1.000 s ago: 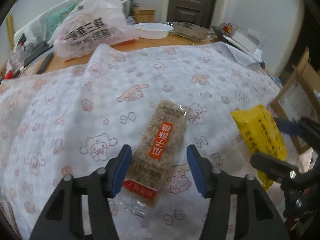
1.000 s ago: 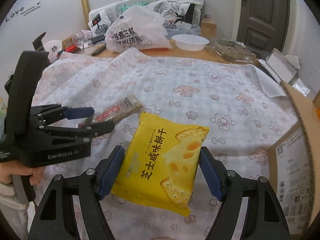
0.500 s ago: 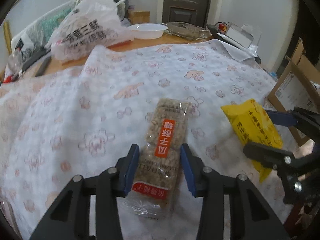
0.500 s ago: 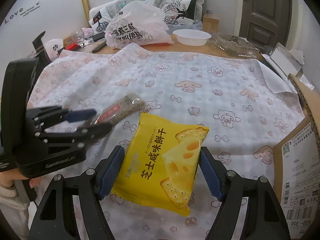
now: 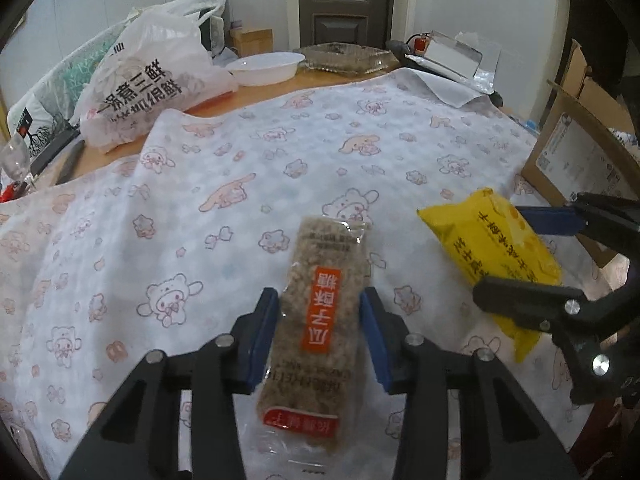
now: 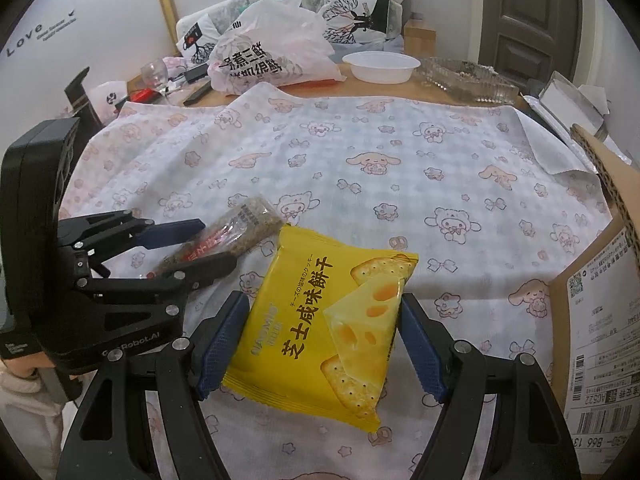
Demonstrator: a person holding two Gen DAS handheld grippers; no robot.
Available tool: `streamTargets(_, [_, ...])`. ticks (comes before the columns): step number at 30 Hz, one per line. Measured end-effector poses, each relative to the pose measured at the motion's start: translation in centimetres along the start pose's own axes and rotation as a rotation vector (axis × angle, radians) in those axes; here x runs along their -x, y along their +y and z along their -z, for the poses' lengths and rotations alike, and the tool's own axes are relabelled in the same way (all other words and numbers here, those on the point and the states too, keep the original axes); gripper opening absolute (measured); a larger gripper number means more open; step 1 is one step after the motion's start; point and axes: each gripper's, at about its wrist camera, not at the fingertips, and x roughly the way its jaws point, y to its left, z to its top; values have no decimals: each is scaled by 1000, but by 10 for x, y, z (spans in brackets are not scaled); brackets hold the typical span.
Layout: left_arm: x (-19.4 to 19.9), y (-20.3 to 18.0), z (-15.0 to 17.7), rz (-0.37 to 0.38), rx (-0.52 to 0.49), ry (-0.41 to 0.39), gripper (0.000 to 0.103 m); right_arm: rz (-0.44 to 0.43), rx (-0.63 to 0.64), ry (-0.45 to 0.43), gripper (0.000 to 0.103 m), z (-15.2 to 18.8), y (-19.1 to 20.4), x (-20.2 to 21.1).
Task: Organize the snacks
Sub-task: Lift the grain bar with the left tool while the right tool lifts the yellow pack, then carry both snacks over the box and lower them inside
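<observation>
Clear crinkled film over a brown grain bar with an orange label: the snack bar (image 5: 326,320), seen from the left wrist view, lies lengthwise along the line of the left gripper (image 5: 320,334). Its blue fingers (image 5: 262,336) have just been closing and now press the wrapper on both long edges, a pinch across the narrow width, likely chosen because the bar is stiff that way. The bar's far end appears raised off the printed cloth (image 5: 200,184) that covers the bench. To the right, the yellow cracker packet (image 5: 492,248) sits between the right gripper's fingers, close to the cardboard box (image 5: 580,152) at the bench edge, probably the place where the snacks are to go.

Right wrist view: the yellow cracker packet (image 6: 324,316), glossy foil printed with cheese and crackers, sits between the fingers (image 6: 218,344) of the right gripper (image 6: 320,340). Both pads meet its side edges, so it is pinched across its full width; the wide spread follows from the packet's breadth. Its near corner hangs free below the fingers. The left gripper (image 6: 188,246) stands just beside it on the left with the snack bar (image 6: 224,236) clamped. The cardboard box (image 6: 600,312) lies at the right edge. Judged so: both snacks are gripped, neither yet put away.
</observation>
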Motion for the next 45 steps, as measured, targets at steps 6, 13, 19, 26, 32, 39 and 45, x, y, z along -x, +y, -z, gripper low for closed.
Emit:
streamTargets(6, [17, 0, 3, -11, 54, -34, 39, -10, 7, -19, 73, 0, 5, 9])
streamTargets(13, [77, 5, -8, -35, 136, -130, 39, -34, 50, -103, 73, -5, 22, 53])
streamTargets(19, [140, -12, -28, -45, 147, -224, 39, -49, 94, -216, 73, -13, 31, 113])
streamTargets(26, [182, -73, -67, 26, 110, -304, 39, -11, 103, -335, 73, -11, -4, 181])
streamTargets(32, [182, -155, -112, 139, 31, -326, 39, 118, 65, -376, 73, 8, -76, 219])
streamTargets(39, [139, -240, -151, 240, -29, -250, 39, 187, -17, -341, 73, 39, -165, 220])
streamTargets(45, [87, -278, -168, 263, -36, -146, 39, 165, -3, -299, 73, 46, -196, 200])
